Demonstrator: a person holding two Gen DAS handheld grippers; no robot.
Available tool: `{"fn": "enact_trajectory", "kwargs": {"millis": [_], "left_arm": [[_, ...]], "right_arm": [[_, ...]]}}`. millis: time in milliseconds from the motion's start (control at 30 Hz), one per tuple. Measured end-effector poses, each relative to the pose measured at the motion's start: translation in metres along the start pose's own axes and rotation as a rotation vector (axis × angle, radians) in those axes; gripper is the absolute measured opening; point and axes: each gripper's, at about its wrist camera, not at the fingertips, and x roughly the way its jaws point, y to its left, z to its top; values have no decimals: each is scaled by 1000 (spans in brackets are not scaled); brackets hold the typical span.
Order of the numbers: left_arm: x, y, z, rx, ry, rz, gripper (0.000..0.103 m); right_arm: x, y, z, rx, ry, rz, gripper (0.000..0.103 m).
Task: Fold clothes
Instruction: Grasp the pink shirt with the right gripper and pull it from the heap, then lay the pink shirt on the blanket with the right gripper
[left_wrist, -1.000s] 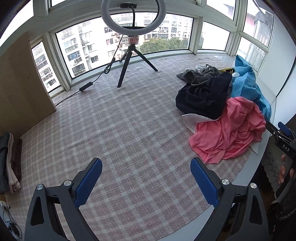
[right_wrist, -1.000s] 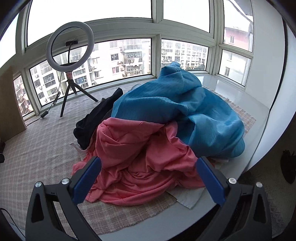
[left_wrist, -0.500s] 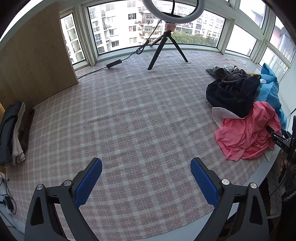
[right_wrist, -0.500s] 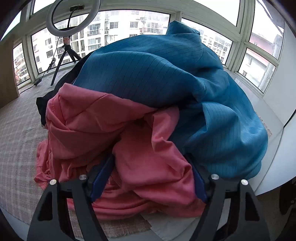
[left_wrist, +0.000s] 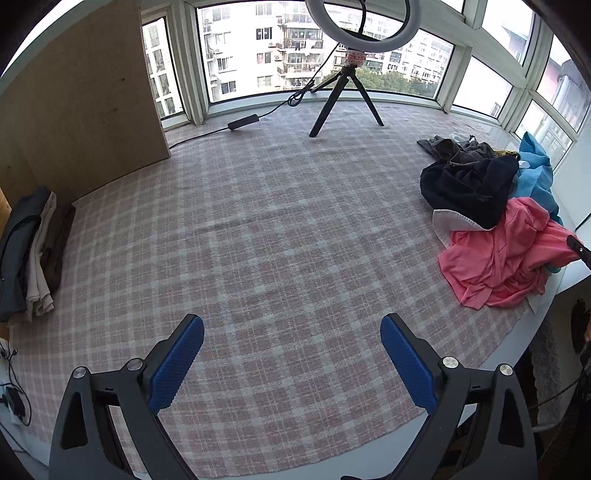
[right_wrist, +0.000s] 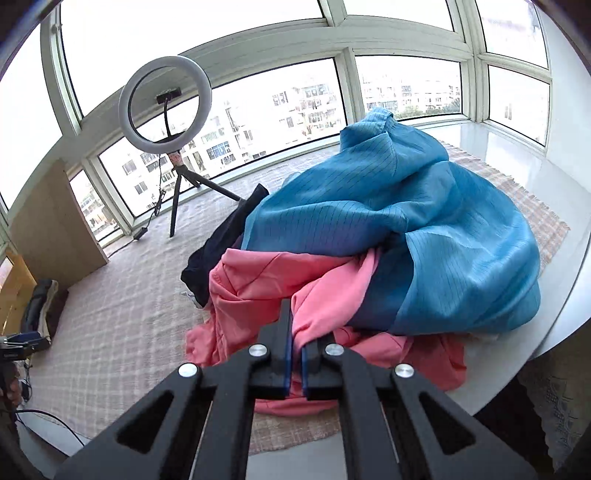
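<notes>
From my left wrist camera, my left claw (left_wrist: 291, 354) hangs released, its blue pads spread wide over bare checked cloth (left_wrist: 258, 240) that covers the table. Half a second ago the view was much the same, so this claw has hardly moved. Taking the ring light tripod (left_wrist: 345, 99) at the window as my landmark, the heap of clothes lies to the right of it and nearer to me: a dark garment (left_wrist: 469, 188) closest to the tripod, the pink garment (left_wrist: 506, 254) in front of that at the table edge, and a blue garment (left_wrist: 535, 177) behind them against the glass. Far to the left of the tripod a small stack of folded clothes (left_wrist: 29, 254) sits by a wooden panel (left_wrist: 81, 99).

From my right wrist camera, the real change shows. Half a second ago my right claw (right_wrist: 294, 328) stood spread around a ridge of the pink garment (right_wrist: 258, 291); now it is clenched on a fold of that cloth, which runs up from between the pads. The blue garment (right_wrist: 406, 236) lies heaped over the pink one on the side away from the tripod (right_wrist: 177, 192), and the dark garment (right_wrist: 221, 251) lies between pink and tripod.

I judge the pick is made and folding itself has not begun. Next I would draw the pink garment out toward the bare cloth. The blue garment's weight on top may drag along with it.
</notes>
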Motion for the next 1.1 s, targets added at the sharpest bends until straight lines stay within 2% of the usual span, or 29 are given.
{"fn": "enact_trajectory", "kwargs": {"millis": [133,233,433,533,733,833,867,933,967,1000,1033,1100], "left_arm": [[-17,23,-1,6,-47,-15,97],[-32,55,-4,-12,-86,-10,97],[-65,135,-15,-108,-156,37,97],[-89,176,-23,-146,-201,80,97],[-130,247,-34,-195,-280,160,97],[-141,276,-34,-183,-298,189,97],[-139,281,-32,-165,-291,193,98],[-133,290,-28,-128,-274,203,100],[-130,294,-26,-109,-266,208,100],[-125,299,-23,-89,-248,199,100],[-116,300,-20,-68,-226,186,100],[-97,302,-18,-71,-189,187,100]], "right_arm": [[-32,66,25,-30,-83,104,3],[-45,126,45,-84,-136,214,3],[-45,285,90,-243,-175,418,3],[-56,363,107,-347,-234,507,3],[-61,452,119,-396,-289,584,3],[-30,458,107,-369,-230,507,3],[-13,455,102,-355,-205,455,3],[55,446,87,-350,-4,329,19],[93,440,75,-346,138,273,36],[125,429,58,-334,257,221,36],[150,415,38,-325,322,177,36],[180,390,4,-330,389,108,36]]}}
